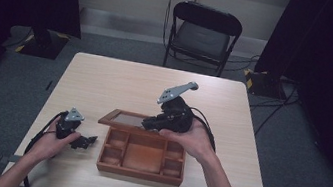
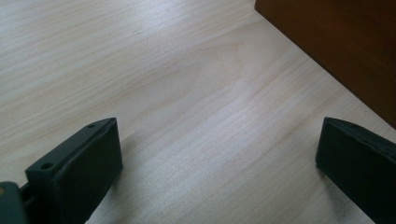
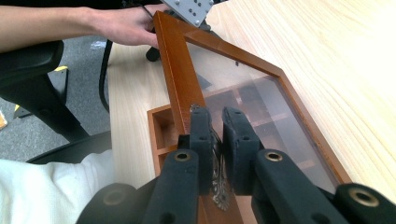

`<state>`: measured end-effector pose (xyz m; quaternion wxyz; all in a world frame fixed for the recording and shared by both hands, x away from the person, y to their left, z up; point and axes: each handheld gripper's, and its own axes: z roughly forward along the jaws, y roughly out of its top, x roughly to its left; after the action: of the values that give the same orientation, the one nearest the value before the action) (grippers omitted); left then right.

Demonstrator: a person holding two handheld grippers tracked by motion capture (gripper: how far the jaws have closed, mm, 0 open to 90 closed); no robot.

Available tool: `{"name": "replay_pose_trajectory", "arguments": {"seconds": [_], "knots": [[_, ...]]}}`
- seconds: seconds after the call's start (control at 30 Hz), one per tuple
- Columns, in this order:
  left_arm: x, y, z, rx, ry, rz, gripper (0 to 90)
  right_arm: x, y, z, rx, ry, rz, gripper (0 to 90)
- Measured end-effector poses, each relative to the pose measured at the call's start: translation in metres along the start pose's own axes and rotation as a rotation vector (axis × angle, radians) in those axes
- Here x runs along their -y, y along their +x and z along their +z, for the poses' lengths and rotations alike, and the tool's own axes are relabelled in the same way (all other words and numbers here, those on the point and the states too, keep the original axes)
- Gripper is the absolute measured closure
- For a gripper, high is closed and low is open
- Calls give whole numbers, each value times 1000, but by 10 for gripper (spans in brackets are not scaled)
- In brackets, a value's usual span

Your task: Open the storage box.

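A wooden compartment box [image 1: 142, 156] of reddish-brown, smooth-finished wood is seen on the pale, fine-grained bench [image 1: 105, 84], near its front edge. Its glass-panelled lid [image 3: 243, 88], framed in the same wood, is raised. The right gripper [image 3: 217, 135] is closed on the lid's front rail, its black fingers [image 3: 201, 140] nipping an ornate metal clasp [image 3: 218, 186]. The left gripper [image 2: 219, 158] is held low over the bench just left of the box, its matte black fingers [image 2: 88, 158] spread wide and holding nothing. No writing can be read.
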<state>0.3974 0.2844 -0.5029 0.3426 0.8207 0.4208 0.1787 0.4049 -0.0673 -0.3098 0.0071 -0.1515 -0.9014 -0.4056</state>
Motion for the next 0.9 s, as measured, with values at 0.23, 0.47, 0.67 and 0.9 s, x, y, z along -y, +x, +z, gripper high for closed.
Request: {"name": "replay_pose_trajectory", "arguments": {"seconds": [0.23, 0.47, 0.67, 0.9], "knots": [[0, 0, 0, 1, 0, 0, 0, -3, -2, -3, 12, -12, -3, 834], [0, 0, 0, 0, 0, 0, 0, -4, -4, -4, 18, -21, 7, 835], [0, 0, 0, 0, 0, 0, 0, -6, -4, -4, 24, -15, 12, 835], [0, 0, 0, 0, 0, 0, 0, -7, -5, -5, 33, -15, 3, 835]]}}
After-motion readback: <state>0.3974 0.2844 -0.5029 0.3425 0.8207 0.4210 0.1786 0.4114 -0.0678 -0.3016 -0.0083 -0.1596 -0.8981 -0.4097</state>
